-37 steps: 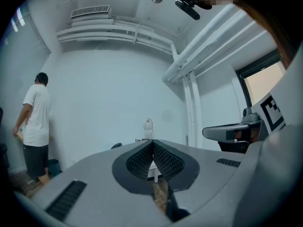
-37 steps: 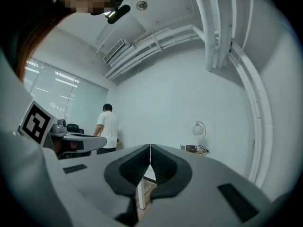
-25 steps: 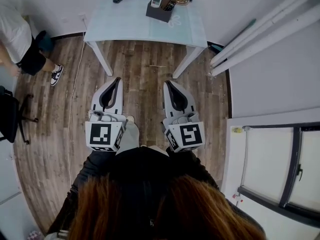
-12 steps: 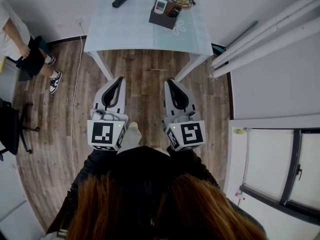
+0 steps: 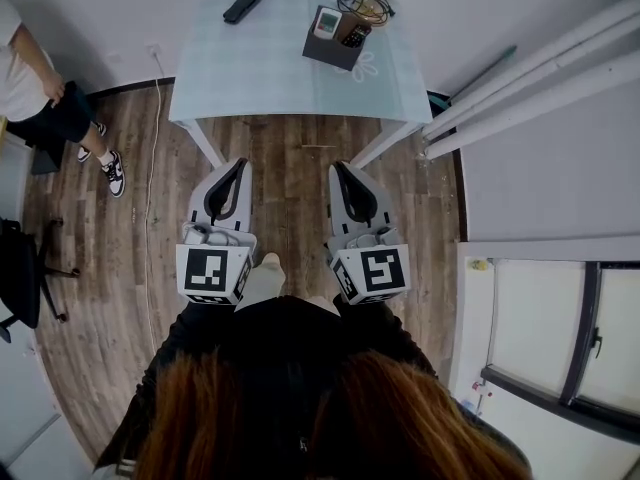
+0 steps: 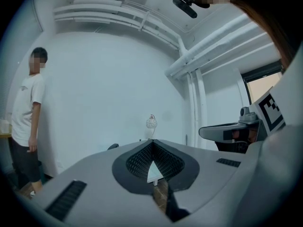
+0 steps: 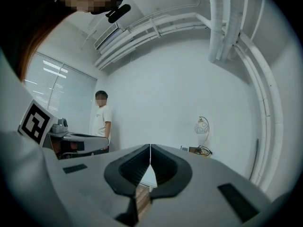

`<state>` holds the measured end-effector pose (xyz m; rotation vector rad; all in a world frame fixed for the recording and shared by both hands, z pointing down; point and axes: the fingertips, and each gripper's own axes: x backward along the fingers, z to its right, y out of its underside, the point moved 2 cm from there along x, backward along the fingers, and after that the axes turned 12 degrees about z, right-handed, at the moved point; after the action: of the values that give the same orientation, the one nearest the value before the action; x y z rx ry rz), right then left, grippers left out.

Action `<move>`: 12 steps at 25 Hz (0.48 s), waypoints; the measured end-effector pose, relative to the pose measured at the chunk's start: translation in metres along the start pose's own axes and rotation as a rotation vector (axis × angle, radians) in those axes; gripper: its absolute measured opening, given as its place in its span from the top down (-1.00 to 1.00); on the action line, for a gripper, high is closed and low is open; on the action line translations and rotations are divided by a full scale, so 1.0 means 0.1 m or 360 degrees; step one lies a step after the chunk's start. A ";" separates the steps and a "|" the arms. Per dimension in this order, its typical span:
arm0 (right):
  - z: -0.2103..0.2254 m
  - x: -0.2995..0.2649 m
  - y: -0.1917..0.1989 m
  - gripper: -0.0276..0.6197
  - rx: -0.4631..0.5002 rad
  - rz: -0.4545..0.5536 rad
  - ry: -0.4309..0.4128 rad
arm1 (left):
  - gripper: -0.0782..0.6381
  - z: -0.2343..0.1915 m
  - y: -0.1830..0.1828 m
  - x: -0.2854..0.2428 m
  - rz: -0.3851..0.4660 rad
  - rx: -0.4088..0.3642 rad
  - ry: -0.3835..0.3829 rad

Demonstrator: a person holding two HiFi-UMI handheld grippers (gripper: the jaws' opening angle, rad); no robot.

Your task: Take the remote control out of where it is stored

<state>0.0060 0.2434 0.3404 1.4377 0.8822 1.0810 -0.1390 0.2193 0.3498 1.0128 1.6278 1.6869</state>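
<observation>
Here both grippers are held level and side by side above the wooden floor point(image 5: 290, 183), pointing toward a pale table point(image 5: 250, 68) against the wall. The left gripper point(image 5: 239, 164) has its jaws pressed together at the tips, with nothing between them; its own view shows the tips meeting and only a sliver of table and floor through the hollow behind them. The right gripper point(image 5: 338, 166) is likewise closed tip to tip and empty. Neither one reaches the table's near edge.

The white remote control point(image 5: 327, 22) stands upright in a dark holder point(image 5: 333, 52) near the table's far right side, well apart from both grippers. A darker item point(image 5: 354, 36) sits beside it in the same holder, possibly a second remote, though it is too small to tell. Tangled cables point(image 5: 366, 6) lie just behind the holder, by a small globe lamp point(image 7: 202, 126). A black remote point(image 5: 245, 4) lies flat on the tabletop toward the far left corner. A person in a white shirt point(image 5: 25, 78) stands left of the table, near the wall.
</observation>
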 end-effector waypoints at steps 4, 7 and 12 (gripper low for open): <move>0.00 -0.14 0.05 0.87 0.0000 -0.0014 0.0030 | 0.77 -0.13 0.04 -0.08 -0.0006 0.0014 0.0021; -0.01 -0.25 0.08 0.87 0.0027 -0.0029 0.0039 | 0.77 -0.23 0.05 -0.14 -0.0006 0.0019 0.0032; 0.01 -0.34 0.11 0.87 0.0041 -0.0035 0.0069 | 0.77 -0.34 0.12 -0.17 -0.0027 0.0033 0.0046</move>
<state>-0.0044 0.2094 0.3458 1.4274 0.9437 1.0913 -0.1568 0.1854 0.3610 0.9861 1.6710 1.6839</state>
